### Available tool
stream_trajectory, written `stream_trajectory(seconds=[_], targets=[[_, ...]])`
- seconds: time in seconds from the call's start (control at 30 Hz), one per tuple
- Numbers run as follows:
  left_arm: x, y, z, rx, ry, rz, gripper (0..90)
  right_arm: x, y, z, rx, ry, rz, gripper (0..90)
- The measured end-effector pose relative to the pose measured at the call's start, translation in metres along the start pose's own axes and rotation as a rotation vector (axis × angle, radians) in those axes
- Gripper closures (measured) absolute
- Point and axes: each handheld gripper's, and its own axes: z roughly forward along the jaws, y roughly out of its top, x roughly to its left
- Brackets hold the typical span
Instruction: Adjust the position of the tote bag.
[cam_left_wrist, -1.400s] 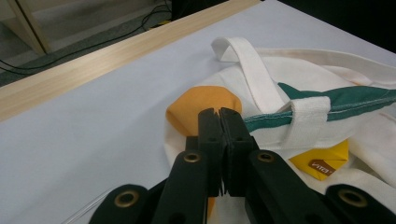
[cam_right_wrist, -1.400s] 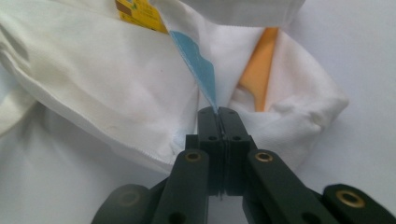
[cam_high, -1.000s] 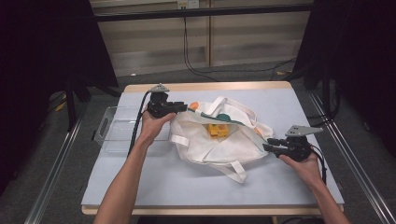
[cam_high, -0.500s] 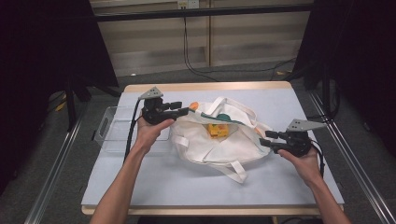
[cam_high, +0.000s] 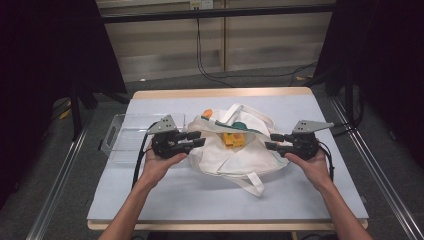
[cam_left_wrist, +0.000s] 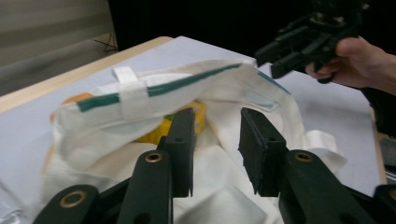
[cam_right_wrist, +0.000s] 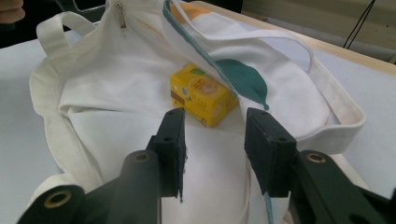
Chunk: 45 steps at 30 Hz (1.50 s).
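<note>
I had one cloth tote bag (cam_high: 235, 147) at table centre, one yellow carton (cam_right_wrist: 201, 95) lying inside its mouth. Left gripper (cam_high: 196, 139) sat at the bag's 9 o'clock, right gripper (cam_high: 272, 141) at 3 o'clock, both with jaws apart, holding nothing. Bag looked soft, light, floppy; I'd pinch the hemmed rim or a strap. One clear tray (cam_high: 120, 137) further out at 9 o'clock.

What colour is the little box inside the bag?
Yellow box, clearest in the right gripper view.
</note>
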Motion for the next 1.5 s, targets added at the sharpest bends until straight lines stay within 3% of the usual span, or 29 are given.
stream_trajectory(seconds=[0.13, 0.2, 0.23, 0.27, 0.3, 0.47, 0.67, 0.77, 0.8, 0.93, 1.0, 1.13, 1.27, 1.37, 1.43, 1.5], targets=[[-0.015, -0.007, 0.007, 0.014, -0.053, 0.012, 74.0, -0.002, 0.01, 0.005, 0.001, 0.009, -0.011, 59.3], [-0.019, -0.009, 0.011, 0.042, -0.061, 0.024, 74.3, -0.003, 0.013, 0.007, 0.004, 0.012, -0.02, 59.1], [-0.024, -0.011, 0.016, 0.07, -0.034, 0.027, 73.1, -0.002, 0.019, 0.013, 0.017, 0.018, -0.031, 58.3], [-0.025, -0.011, 0.017, 0.079, -0.041, 0.032, 72.3, -0.002, 0.021, 0.017, 0.015, 0.017, -0.037, 58.2], [-0.028, -0.013, 0.019, 0.062, -0.07, 0.02, 72.7, -0.001, 0.023, 0.019, 0.012, 0.023, -0.035, 58.2], [-0.044, -0.019, 0.032, 0.11, -0.146, 0.048, 73.8, 0.002, 0.033, 0.033, 0.016, 0.047, -0.051, 57.8], [-0.061, -0.023, 0.044, 0.147, -0.193, 0.062, 70.6, 0.005, 0.044, 0.049, 0.039, 0.072, -0.075, 56.3], [-0.068, -0.029, 0.052, 0.169, -0.188, 0.091, 67.8, 0.003, 0.045, 0.062, 0.07, 0.066, -0.086, 55.6], [-0.068, -0.031, 0.053, 0.169, -0.186, 0.09, 67.6, 0.003, 0.045, 0.063, 0.067, 0.04, -0.095, 55.4], [-0.071, -0.032, 0.057, 0.172, -0.196, 0.083, 66.2, -0.002, 0.049, 0.06, 0.037, 0.058, -0.069, 55.5], [-0.073, -0.03, 0.059, 0.164, -0.205, 0.107, 64.7, -0.001, 0.055, 0.058, 0.038, 0.064, -0.08, 55.1], [-0.075, -0.029, 0.067, 0.135, -0.203, 0.087, 62.1, -0.001, 0.058, 0.059, 0.032, 0.053, -0.084, 55.0], [-0.074, -0.032, 0.073, 0.15, -0.209, 0.09, 62.0, 0.0, 0.058, 0.065, 0.035, 0.047, -0.096, 54.6], [-0.079, -0.036, 0.078, 0.177, -0.233, 0.123, 63.8, -0.002, 0.061, 0.065, 0.015, 0.045, -0.084, 54.6], [-0.082, -0.038, 0.079, 0.189, -0.245, 0.133, 64.6, -0.001, 0.063, 0.067, 0.032, 0.024, -0.107, 54.3], [-0.082, -0.039, 0.08, 0.194, -0.242, 0.132, 64.5, -0.002, 0.064, 0.066, 0.018, 0.047, -0.095, 54.0]])
